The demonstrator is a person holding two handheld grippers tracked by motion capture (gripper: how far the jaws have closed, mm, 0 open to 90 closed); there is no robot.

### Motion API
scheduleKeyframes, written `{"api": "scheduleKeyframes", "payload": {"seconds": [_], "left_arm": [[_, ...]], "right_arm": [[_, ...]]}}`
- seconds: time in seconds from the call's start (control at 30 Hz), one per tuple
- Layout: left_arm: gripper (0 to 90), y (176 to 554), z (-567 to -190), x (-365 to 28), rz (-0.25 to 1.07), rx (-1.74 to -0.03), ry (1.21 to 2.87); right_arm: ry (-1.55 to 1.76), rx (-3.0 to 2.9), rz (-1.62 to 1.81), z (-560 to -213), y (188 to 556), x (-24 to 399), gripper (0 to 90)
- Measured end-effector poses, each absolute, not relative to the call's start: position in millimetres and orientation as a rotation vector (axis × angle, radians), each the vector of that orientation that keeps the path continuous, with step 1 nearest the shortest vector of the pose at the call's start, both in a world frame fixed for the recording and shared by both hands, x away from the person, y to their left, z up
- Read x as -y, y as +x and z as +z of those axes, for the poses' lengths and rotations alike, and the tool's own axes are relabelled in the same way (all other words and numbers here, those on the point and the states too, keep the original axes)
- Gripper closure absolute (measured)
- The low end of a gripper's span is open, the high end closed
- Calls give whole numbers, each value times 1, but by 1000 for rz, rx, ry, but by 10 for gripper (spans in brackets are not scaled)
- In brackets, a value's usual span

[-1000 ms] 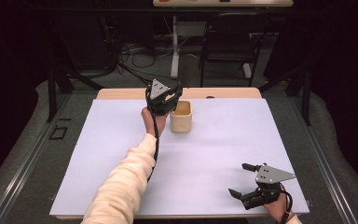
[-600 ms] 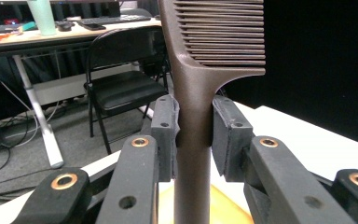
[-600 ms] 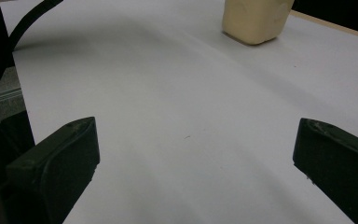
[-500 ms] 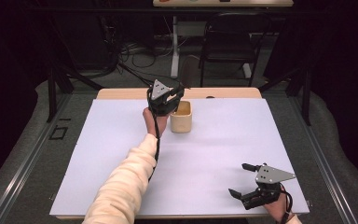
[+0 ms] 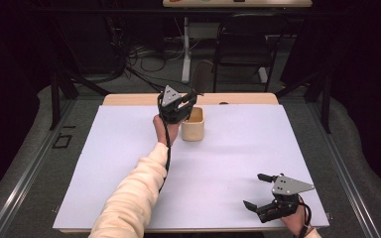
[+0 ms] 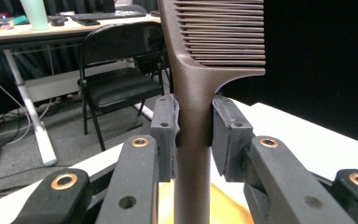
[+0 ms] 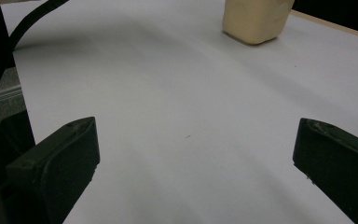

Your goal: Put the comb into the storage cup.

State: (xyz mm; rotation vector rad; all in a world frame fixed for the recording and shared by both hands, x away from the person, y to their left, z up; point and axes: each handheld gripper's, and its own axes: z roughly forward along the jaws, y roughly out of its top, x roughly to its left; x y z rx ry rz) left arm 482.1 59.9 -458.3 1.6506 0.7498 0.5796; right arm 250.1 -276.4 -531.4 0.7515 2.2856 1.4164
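Above the beige cup (image 5: 193,126) your left tool (image 6: 193,135) clamps the brown comb (image 6: 200,88), handle pointing down into it; your right tool (image 5: 262,195) rests open, well apart.

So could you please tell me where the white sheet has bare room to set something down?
Most of the white sheet is bare: the left side, the middle between the beige container and right hand-held gripper, and the far right. It is crowded only where the left hand-held gripper holds the comb.
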Motion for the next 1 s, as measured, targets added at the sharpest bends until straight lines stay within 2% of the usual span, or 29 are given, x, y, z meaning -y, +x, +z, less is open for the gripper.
{"api": "scheduleKeyframes", "payload": {"seconds": [1.0], "left_arm": [[721,490,-468,-57,574,-777,1716]], "right_arm": [[752,-2283,1417,-531,250,277,1]]}}
